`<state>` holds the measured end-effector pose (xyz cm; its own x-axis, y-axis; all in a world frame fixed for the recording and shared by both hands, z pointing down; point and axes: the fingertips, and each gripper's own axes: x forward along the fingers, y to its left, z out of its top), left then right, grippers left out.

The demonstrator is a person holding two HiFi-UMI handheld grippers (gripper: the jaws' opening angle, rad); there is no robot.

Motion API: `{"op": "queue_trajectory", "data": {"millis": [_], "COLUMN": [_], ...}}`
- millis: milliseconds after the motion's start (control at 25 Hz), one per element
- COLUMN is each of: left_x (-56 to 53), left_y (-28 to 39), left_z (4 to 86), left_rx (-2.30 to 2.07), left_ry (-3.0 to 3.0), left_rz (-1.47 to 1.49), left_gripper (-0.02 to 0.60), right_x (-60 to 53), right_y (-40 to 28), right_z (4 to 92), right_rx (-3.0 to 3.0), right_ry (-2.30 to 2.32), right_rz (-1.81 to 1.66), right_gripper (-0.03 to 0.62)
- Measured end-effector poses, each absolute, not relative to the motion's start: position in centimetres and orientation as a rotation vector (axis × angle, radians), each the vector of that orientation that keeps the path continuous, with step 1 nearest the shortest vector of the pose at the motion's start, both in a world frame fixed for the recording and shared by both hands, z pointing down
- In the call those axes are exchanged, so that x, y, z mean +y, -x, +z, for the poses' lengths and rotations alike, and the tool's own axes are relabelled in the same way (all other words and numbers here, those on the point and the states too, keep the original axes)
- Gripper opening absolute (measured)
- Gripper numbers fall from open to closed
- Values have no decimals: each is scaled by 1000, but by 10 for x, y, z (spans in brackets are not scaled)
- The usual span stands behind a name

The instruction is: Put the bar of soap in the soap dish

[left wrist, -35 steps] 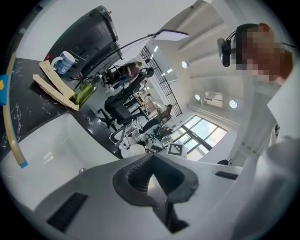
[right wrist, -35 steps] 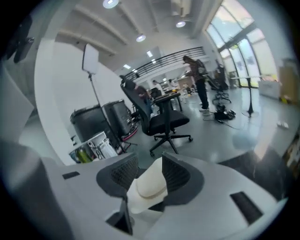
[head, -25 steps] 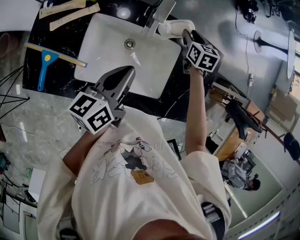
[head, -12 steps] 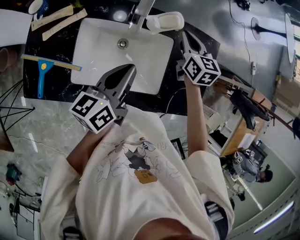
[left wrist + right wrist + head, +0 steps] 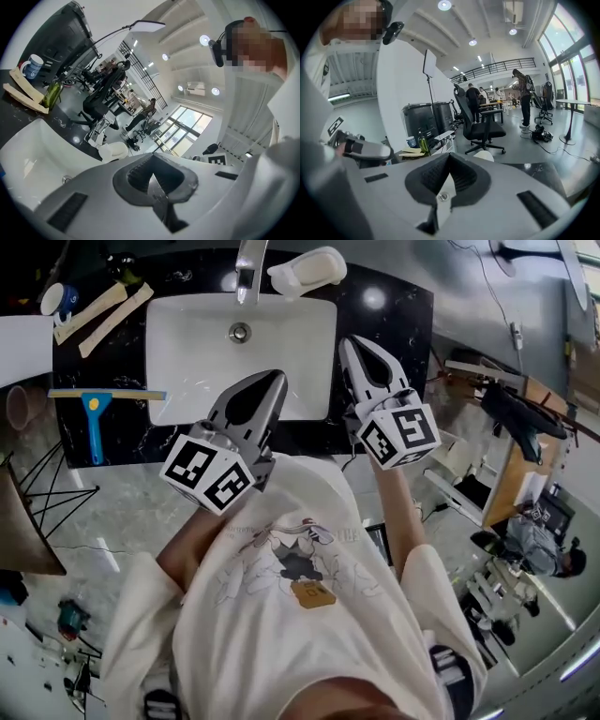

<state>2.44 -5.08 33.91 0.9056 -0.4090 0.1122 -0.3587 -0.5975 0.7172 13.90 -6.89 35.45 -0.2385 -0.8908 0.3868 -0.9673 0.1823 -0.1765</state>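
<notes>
The grey left gripper point(image 5: 270, 382) and grey right gripper point(image 5: 351, 345) both have their jaws pressed together, empty. Well ahead of their tips, roughly between them — past the white rectangular sink basin point(image 5: 192, 343) — the pale bar of soap point(image 5: 315, 265) lies in the white oval soap dish point(image 5: 280, 281).

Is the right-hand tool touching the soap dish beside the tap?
Apart. The head view shows the right tool with its jaws together and a stretch of bare black counter between its tip and the soap dish.

Left gripper point(image 5: 277, 377), right gripper point(image 5: 348, 341): closed, empty.
</notes>
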Motion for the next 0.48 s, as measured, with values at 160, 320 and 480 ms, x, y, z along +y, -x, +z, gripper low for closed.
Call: {"op": "queue_trajectory", "data": {"millis": [160, 320, 480], "left_x": [-26, 12, 79], "left_y": [-28, -39, -64], "left_z": [327, 320, 317], "left_rx": [-603, -661, -667], "left_ry": [-2285, -2291, -2298], "left_rz": [-86, -85, -51], "left_gripper": [6, 6, 6], "right_x": [-30, 4, 46], "right_y": [-121, -122, -125], "right_z": [361, 357, 344], "right_rx": [-2316, -2408, -2512], "right_ry": [-1700, -1661, -1612], "right_rz": [563, 597, 579], "right_gripper": [6, 6, 6]}}
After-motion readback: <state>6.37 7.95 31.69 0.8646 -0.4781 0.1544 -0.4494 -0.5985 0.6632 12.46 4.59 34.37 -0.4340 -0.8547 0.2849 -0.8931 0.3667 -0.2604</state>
